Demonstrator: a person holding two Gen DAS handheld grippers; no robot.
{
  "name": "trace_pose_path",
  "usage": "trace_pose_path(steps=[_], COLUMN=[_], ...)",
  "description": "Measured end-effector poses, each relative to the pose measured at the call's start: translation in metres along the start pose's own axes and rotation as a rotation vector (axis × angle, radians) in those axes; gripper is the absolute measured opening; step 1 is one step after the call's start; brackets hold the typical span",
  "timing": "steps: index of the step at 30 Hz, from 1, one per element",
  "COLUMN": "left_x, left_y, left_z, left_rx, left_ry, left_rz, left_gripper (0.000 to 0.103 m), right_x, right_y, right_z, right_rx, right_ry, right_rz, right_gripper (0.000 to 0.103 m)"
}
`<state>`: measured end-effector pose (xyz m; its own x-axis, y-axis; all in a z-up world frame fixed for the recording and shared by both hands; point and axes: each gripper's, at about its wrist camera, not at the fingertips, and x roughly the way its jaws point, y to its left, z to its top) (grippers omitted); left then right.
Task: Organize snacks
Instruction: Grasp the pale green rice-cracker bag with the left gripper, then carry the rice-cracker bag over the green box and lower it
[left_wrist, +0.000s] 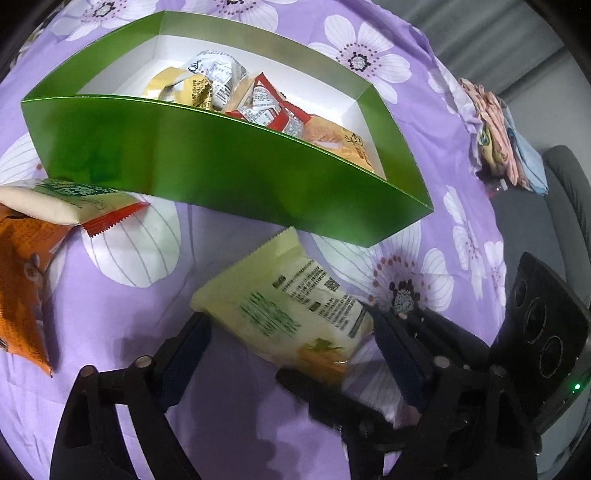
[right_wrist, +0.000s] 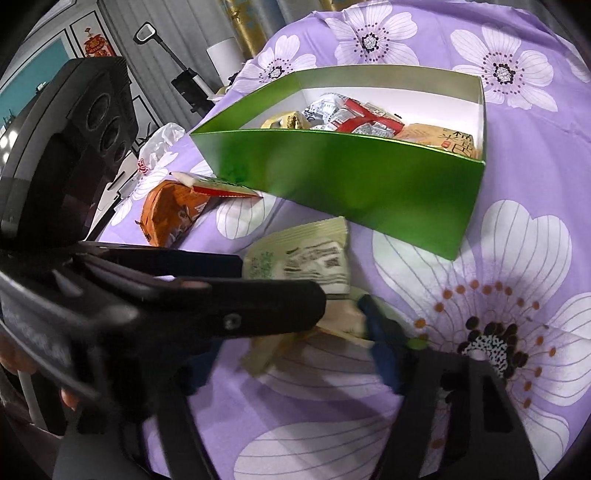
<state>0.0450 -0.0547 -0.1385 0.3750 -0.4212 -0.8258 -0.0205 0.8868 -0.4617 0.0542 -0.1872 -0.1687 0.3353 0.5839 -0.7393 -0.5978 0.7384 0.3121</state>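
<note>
Purple flowered cloth (left_wrist: 122, 306) covers surface. Green box (left_wrist: 236, 173) sits on it, snacks inside. Pale yellow packet (left_wrist: 288, 310) lies just before box, between both your grippers. Left gripper (left_wrist: 291, 332): jaws wide, pads beside packet, grip not sure. Right gripper (right_wrist: 317, 325): half closed around packet's near end. Orange packet (left_wrist: 22, 277) lies left.

Nothing printed can be read with certainty. The pale yellow packet (left_wrist: 284, 306) beside the green box (left_wrist: 229, 177) bears blurred small print and a QR code; a tan packet (right_wrist: 448, 138) inside the box shows dark Chinese characters, illegible.
</note>
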Motion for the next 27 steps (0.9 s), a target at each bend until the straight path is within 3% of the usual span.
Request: trace_pose_path(steps=[4,10,21,27], left_x=[0.002,0.002,-0.020,-0.044], left_y=[0.000,0.002,-0.003,-0.014], left_z=[0.000,0.001,-0.015,-0.021], left_rx=[0.001,0.002,0.048,0.084], left_ry=[0.002,0.002,0.010,-0.028], left_rz=[-0.020,-0.060,-0.099,-0.098], left_gripper=[0.068,0.051,0.045,0.045], right_x=[0.000,-0.001,-0.022,-0.044], right_y=[-0.003,0.002,0.025,0.041], right_z=[-0.001,0.000,-0.010,-0.008], right_rx=[0.023,0.012,-0.019,-0.060], right_ry=[-0.011,-0.013,-0.029,-0.071], right_rz=[0.000,-0.006,-0.034,-0.056], right_gripper=[0.045,0.035,0.029,0.029])
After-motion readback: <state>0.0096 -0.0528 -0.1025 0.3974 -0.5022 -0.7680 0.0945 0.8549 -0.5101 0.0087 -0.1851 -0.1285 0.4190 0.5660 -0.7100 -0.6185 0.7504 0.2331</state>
